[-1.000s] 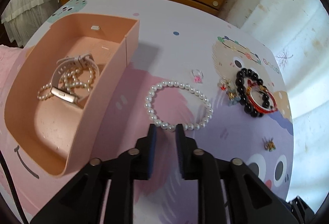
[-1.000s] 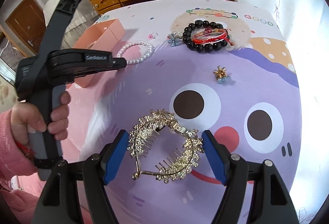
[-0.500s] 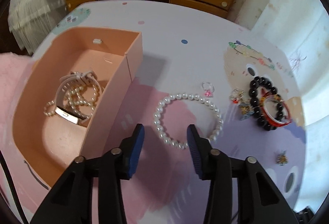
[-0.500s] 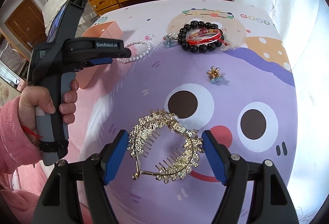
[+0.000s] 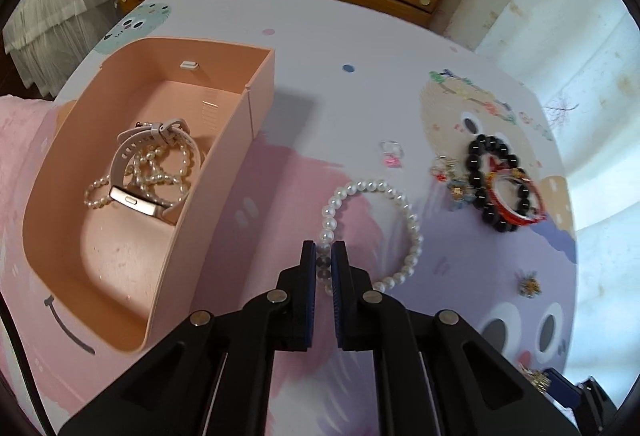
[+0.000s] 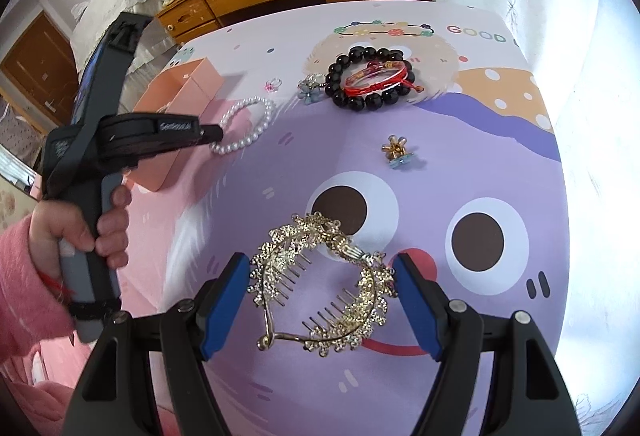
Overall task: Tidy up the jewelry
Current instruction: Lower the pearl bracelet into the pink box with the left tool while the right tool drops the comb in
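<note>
Gripping the near-left arc of the white pearl bead bracelet (image 5: 372, 228) with the left tool (image 5: 324, 260), blue pads having just been closing and now pressed nearly together on the beads. Lying still on the desk (image 5: 344, 108), the rest of the loop, spreading far and right from the pads. Waiting to the left of the tool, just beside the bracelet, the open peach-pink plastic box (image 5: 224, 164), already holding a pale watch and pearl strands. Judging the coming move: lifting, then carrying left over the box's right wall. Straddling the gold rhinestone hair comb (image 6: 320, 284), the right tool (image 6: 320, 296), pads wide apart, seemingly not pressing.
</note>
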